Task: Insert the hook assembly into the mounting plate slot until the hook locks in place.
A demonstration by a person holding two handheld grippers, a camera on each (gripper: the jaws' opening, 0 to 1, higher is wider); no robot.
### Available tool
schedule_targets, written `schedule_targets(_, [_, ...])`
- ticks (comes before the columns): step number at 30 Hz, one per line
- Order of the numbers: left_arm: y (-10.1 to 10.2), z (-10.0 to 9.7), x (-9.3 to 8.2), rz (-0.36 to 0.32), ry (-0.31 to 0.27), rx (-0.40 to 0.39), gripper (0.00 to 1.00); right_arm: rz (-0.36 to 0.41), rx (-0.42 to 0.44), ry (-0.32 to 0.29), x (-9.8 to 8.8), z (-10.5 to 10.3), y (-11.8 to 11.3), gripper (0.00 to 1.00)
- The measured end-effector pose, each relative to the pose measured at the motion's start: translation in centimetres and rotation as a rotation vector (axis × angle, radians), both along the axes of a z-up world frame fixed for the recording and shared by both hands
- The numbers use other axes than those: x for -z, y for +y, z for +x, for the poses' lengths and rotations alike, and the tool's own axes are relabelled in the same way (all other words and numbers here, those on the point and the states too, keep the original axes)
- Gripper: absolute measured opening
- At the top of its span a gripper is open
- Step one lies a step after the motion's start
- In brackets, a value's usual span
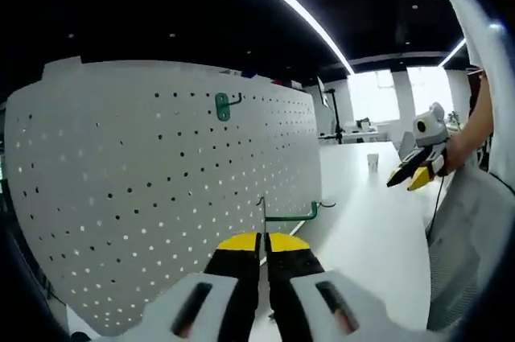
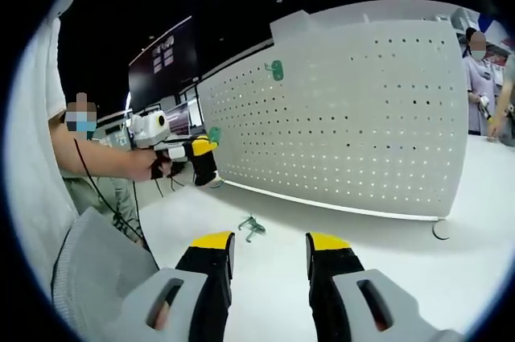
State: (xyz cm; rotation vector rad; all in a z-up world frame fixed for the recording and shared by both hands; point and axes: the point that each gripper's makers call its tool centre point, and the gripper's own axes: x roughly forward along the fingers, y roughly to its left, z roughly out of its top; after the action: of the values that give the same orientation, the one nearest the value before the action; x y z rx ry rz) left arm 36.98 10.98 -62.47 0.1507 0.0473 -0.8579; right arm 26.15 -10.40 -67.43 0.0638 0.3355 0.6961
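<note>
A white perforated mounting plate (image 1: 161, 189) stands upright on the table, with one green hook (image 1: 223, 105) fixed near its top. My left gripper (image 1: 262, 242) is shut on a second green hook assembly (image 1: 290, 216), held close in front of the plate's lower right part. My right gripper (image 1: 409, 179) hangs off to the right, held by a hand. In the right gripper view the plate (image 2: 346, 117) carries the mounted hook (image 2: 275, 70). There my right gripper (image 2: 269, 241) is open and empty above the table. A loose green hook (image 2: 252, 226) lies just beyond it. The left gripper (image 2: 203, 163) is at the plate's left end.
The white table (image 1: 362, 221) stretches to the right of the plate, with a small cup (image 1: 372, 161) far back. A round foot (image 2: 441, 229) sits by the plate's right end. People (image 2: 481, 76) stand behind the plate at the right. The person's sleeve (image 2: 88, 269) is at the left.
</note>
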Motion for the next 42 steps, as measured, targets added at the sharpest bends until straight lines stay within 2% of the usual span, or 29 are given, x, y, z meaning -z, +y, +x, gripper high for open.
schedule_targets(7, [0.2,0.0,-0.2,-0.009,-0.005,-0.009,0.02,-0.009,-0.006,0.000,0.1,0.0,0.1,0.34])
schedule_targets(13, [0.3,0.0,-0.2,-0.013,0.000,-0.017,0.02,0.016,0.001,-0.022,-0.7,0.2,0.2,0.35])
schedule_targets(16, [0.3,-0.1,-0.2,-0.017,0.003,-0.018,0.02,0.060,0.016,-0.107,-2.6,0.6,0.0,0.38])
schedule_targets(17, [0.3,-0.1,-0.2,-0.018,0.004,-0.019,0.02,0.107,0.022,-0.153,-4.0,0.6,-0.1,0.38])
schedule_targets(20, [0.3,0.0,0.0,-0.019,0.008,-0.021,0.02,0.119,0.024,-0.213,-5.3,0.7,-0.1,0.41])
schedule_targets(32, [0.2,-0.1,-0.6,-0.034,0.004,-0.033,0.02,0.123,-0.005,-0.223,-5.9,0.8,1.0,0.39])
schedule_targets(38, [-0.9,-0.6,-1.3,-0.048,-0.003,-0.036,0.02,0.154,-0.028,-0.223,-6.7,1.2,2.2,0.33])
schedule_targets(42, [-1.8,-1.0,-1.1,-0.052,0.007,-0.030,0.02,0.161,-0.043,-0.231,-7.0,1.7,2.8,0.32])
